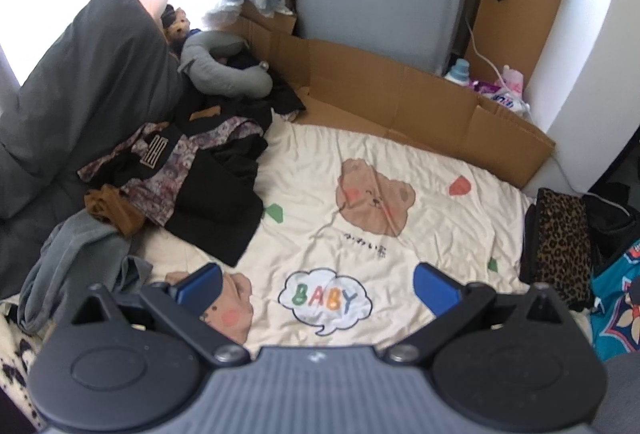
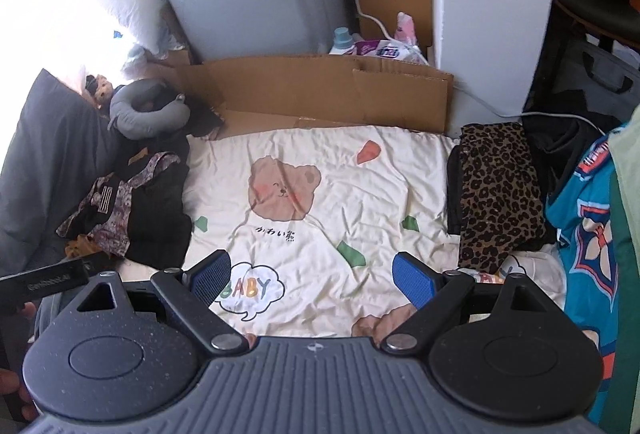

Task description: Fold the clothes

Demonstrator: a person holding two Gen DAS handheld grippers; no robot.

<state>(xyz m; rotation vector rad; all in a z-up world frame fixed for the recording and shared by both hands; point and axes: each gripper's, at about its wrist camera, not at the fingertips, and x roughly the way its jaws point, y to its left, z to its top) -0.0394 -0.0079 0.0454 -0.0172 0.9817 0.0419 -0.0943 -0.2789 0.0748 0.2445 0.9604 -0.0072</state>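
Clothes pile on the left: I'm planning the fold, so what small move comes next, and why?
Probably reach the left tool toward the black garment atop the pile: both tools are open and empty, and the cream sheet is bare in the middle for spreading.

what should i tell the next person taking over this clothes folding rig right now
Left gripper: open, empty, over the cream bear blanket.
Right gripper: open, empty, over the same blanket.
Unfolded pile (black, floral and brown pieces) lies at the blanket's left edge, with a grey garment nearer the camera.
Leopard-print garment lies flat on dark clothes at the right edge and looks folded already.
The middle of the blanket is bare, so no piece is laid out for folding.
Left to do: take a garment from the left pile, spread it on the blanket, fold it, and stack it, probably on the right.
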